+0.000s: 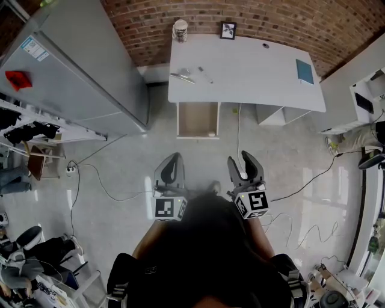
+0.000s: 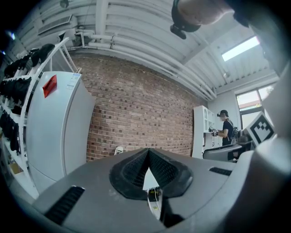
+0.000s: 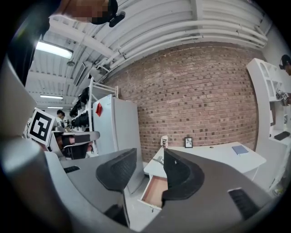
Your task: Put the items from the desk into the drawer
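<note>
While the person is standing well back from the white desk (image 1: 252, 72), both grippers are hovering over the grey floor (image 1: 120, 156), close to the person's body and well apart from every item.

The left gripper (image 1: 170, 170) is pointing level toward the far brick wall (image 1: 271, 18). Its jaws are meeting at the tips, and nothing is sitting between them. The right gripper (image 1: 245, 163) is tilting slightly downward with its jaws standing wide apart and empty. In the right gripper view, the gap between them is framing the desk's left end and the drawer (image 1: 197, 119).

The drawer is standing pulled out toward the near side beneath the left end of the desk, with its brown inner floor showing.

The task's items are all lying on the desk top:
- A pale cup (image 1: 180, 30) is standing at the far left corner.
- A small framed picture (image 1: 228, 30) is standing just right of the cup, along the far edge.
- A metallic item (image 1: 182, 76), possibly scissors, is lying near the left edge.
- A slim pen-like item (image 1: 205, 75) is lying just right of the metallic item.
- A blue notebook (image 1: 304, 71) is lying at the right end, well apart from the rest.

A white refrigerator (image 1: 78, 66) is standing left of the desk.
</note>
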Demonstrator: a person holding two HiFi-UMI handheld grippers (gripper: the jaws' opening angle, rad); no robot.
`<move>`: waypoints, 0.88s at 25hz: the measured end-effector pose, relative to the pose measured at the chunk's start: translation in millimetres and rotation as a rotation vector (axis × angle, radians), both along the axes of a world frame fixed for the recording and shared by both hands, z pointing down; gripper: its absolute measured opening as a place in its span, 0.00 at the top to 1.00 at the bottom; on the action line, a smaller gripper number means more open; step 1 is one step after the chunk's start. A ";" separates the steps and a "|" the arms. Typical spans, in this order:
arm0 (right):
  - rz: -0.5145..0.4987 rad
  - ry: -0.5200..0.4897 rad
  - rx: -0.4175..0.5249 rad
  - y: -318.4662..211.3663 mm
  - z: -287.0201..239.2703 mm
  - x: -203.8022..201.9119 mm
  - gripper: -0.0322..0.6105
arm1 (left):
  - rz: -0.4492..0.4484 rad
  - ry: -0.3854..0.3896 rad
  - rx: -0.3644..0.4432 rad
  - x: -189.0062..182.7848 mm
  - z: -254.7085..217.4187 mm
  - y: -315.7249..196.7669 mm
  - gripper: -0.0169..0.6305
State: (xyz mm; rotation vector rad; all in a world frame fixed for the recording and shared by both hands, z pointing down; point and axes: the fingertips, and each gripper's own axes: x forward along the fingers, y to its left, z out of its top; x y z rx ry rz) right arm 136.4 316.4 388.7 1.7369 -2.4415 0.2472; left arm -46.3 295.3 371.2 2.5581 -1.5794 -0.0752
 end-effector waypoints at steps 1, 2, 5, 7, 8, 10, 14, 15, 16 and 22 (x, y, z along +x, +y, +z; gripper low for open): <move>0.000 0.003 -0.002 0.9 0.6 1.3 0.70 | -0.001 0.000 -0.001 0.9 0.5 0.2 0.97; -0.001 0.006 -0.003 1.6 1.1 2.7 0.70 | -0.004 -0.002 -0.003 1.8 1.2 0.3 0.97; -0.007 0.012 -0.010 2.7 3.1 8.4 0.70 | -0.013 -0.005 -0.012 6.6 3.0 0.1 0.97; -0.013 0.017 -0.015 3.5 4.7 14.2 0.70 | -0.017 -0.004 -0.018 12.4 3.8 0.5 0.97; -0.016 0.020 -0.018 3.8 5.7 17.4 0.70 | -0.020 -0.004 -0.020 15.6 4.0 0.7 0.97; -0.020 0.023 -0.027 4.4 8.4 24.1 0.70 | -0.025 -0.009 -0.021 22.8 3.7 1.4 0.97; -0.038 0.030 -0.044 4.2 14.5 38.6 0.70 | -0.041 -0.049 -0.005 41.4 1.0 5.6 0.97; -0.045 0.032 -0.047 3.8 16.1 41.5 0.70 | -0.044 -0.048 -0.005 45.8 0.3 6.7 0.97; -0.053 0.034 -0.050 3.0 17.9 43.5 0.70 | -0.047 -0.042 -0.008 49.3 0.0 7.3 0.97; -0.132 0.039 -0.058 -7.4 25.8 43.6 0.70 | -0.081 -0.025 -0.022 61.5 2.6 3.4 0.97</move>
